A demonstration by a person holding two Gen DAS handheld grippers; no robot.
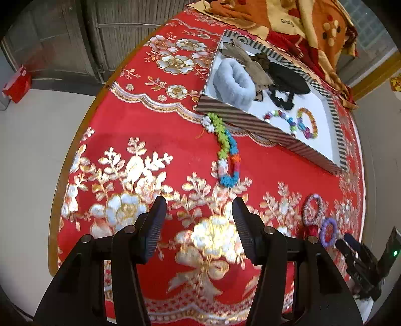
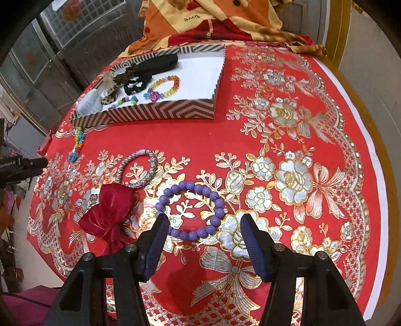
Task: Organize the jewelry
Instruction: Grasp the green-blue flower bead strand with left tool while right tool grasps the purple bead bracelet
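Only right view, purple bracelet (image 2: 191, 211) whole, red bow (image 2: 110, 215)

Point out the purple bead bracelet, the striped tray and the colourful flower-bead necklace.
purple bead bracelet (image 2: 215, 196): right wrist view, bead on its far-right arc.
striped tray (image 2: 160, 112): right wrist view, near outer wall.
colourful flower-bead necklace (image 1: 226, 181): left wrist view, blue near end.

The one clearly readable word is "love", stitched or printed in dark letters on the orange and cream cloth (image 2: 200, 20) heaped at the far edge of the table; in the right wrist view it appears upside down. The same cloth (image 1: 288, 21) shows in the left wrist view, where the lettering is also inverted and only partly legible. In the right wrist view the left gripper (image 2: 22, 165) carries a small pale marking on its black body that may end in "AI", too blurred to read with confidence.
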